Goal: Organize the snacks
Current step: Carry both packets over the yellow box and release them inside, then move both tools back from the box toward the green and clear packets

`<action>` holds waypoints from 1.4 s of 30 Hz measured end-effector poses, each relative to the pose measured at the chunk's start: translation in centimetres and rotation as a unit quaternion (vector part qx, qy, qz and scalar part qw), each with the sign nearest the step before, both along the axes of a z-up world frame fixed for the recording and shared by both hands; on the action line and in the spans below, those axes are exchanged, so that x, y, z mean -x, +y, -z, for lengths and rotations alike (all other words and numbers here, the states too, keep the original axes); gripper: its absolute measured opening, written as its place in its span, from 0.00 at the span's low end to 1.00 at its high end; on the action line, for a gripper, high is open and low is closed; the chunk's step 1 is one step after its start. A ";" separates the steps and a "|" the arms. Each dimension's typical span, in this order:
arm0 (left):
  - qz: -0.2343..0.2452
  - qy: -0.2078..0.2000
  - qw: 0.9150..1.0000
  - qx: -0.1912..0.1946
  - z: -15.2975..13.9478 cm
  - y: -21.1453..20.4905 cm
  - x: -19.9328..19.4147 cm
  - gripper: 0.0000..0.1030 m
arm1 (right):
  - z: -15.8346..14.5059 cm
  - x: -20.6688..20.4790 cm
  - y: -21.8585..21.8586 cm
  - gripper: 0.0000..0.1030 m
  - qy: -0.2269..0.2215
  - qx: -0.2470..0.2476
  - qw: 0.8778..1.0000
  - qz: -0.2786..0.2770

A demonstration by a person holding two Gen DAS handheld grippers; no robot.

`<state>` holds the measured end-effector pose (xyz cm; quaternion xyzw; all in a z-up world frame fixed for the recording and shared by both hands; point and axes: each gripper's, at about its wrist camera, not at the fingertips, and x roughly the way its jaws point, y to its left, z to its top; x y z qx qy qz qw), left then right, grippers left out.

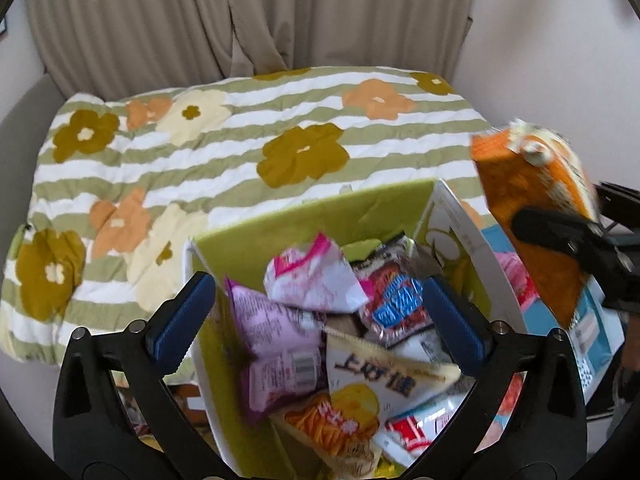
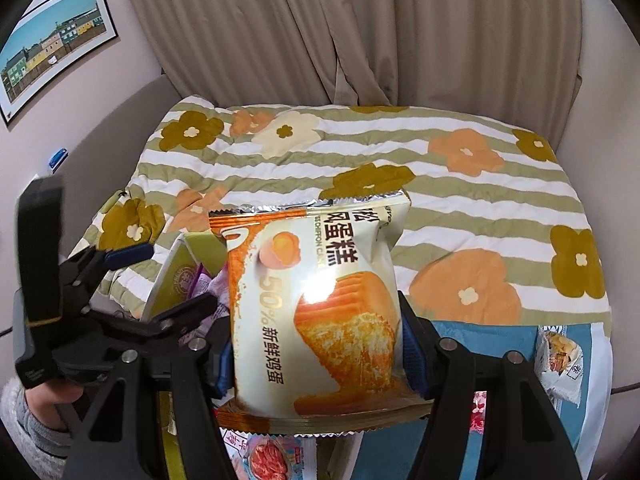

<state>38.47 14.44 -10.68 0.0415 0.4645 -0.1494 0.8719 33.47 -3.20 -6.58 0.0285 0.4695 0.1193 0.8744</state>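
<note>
A green and white box (image 1: pixel 312 210) sits on a bed and holds several snack packets, among them a purple one (image 1: pixel 276 344) and a pink and white one (image 1: pixel 316 276). My left gripper (image 1: pixel 316 320) is open and empty, its blue pads straddling the box from above. My right gripper (image 2: pixel 316 344) is shut on an orange and cream cake packet (image 2: pixel 316 308) and holds it upright above the bed. The cake packet (image 1: pixel 532 200) also shows at the right of the left wrist view. The box (image 2: pixel 176 276) shows at the left of the right wrist view, below the left gripper (image 2: pixel 132 280).
A striped flowered quilt (image 1: pixel 240 152) covers the bed. A blue and white cloth (image 2: pixel 480 344) under my right gripper bears loose snack packets (image 2: pixel 560 356). Beige curtains (image 1: pixel 240 12) hang behind the bed. A framed picture (image 2: pixel 56 44) hangs on the left wall.
</note>
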 end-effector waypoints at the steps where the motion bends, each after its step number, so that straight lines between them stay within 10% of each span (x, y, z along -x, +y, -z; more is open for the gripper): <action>1: -0.001 0.001 1.000 0.000 0.1 0.2 0.3 0.99 | 0.1 -0.2 0.2 0.59 0.002 0.000 1.000 0.000; 12: -0.026 0.016 0.999 0.010 0.9 3.1 2.2 0.99 | 2.2 -2.8 3.5 0.63 0.028 0.006 0.999 -0.017; 16: -0.030 0.017 0.999 0.003 1.1 3.5 3.0 0.99 | 2.2 -2.4 3.8 0.97 0.010 -0.004 1.000 -0.011; 42: -0.076 -0.093 0.993 0.000 -8.2 -1.6 17.8 0.99 | -7.8 13.3 -2.0 0.98 -0.116 0.017 0.993 0.003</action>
